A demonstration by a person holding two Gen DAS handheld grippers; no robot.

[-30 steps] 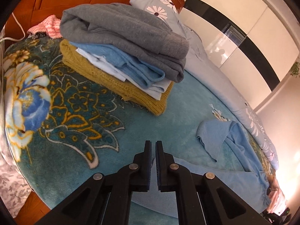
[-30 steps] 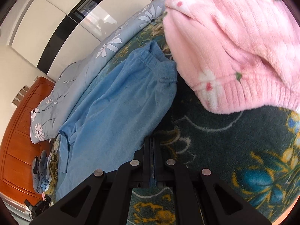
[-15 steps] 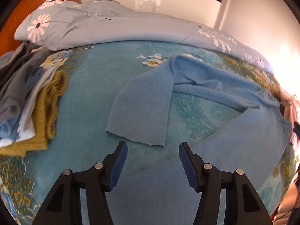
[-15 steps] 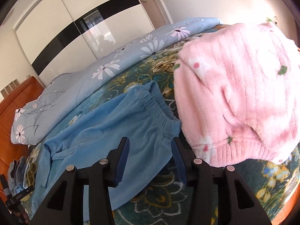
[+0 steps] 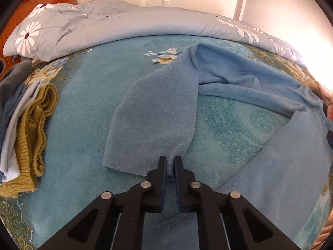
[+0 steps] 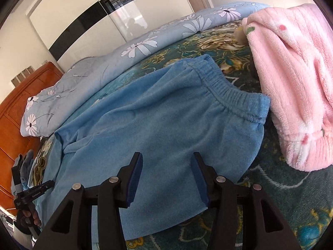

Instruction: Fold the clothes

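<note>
Light blue fleece trousers (image 5: 158,112) lie spread on the bed, one leg folded back over itself. My left gripper (image 5: 170,160) is shut on that leg's hem, and a strip of cloth shows between its pads. In the right wrist view the trousers (image 6: 166,120) fill the middle, with their elastic waistband (image 6: 231,91) at the upper right. Over the hip area my right gripper (image 6: 167,158) has its jaws opening. The cloth lies under and between the fingers, and the pads do not press on it. The left gripper (image 6: 33,193) shows small at the lower left, held in a hand.
A pile of folded clothes (image 5: 31,137) sits at the left, a mustard knit at its bottom. A pink fleece garment (image 6: 291,79) lies right of the waistband. A daisy-print duvet (image 5: 116,25) runs along the far side. The teal floral bedspread (image 5: 79,112) covers the bed, below an orange headboard (image 6: 14,114).
My left gripper swung from the folded pile to the trouser leg, opened, then shut on its hem. My right gripper went from shut to open and now stands over the trousers.
</note>
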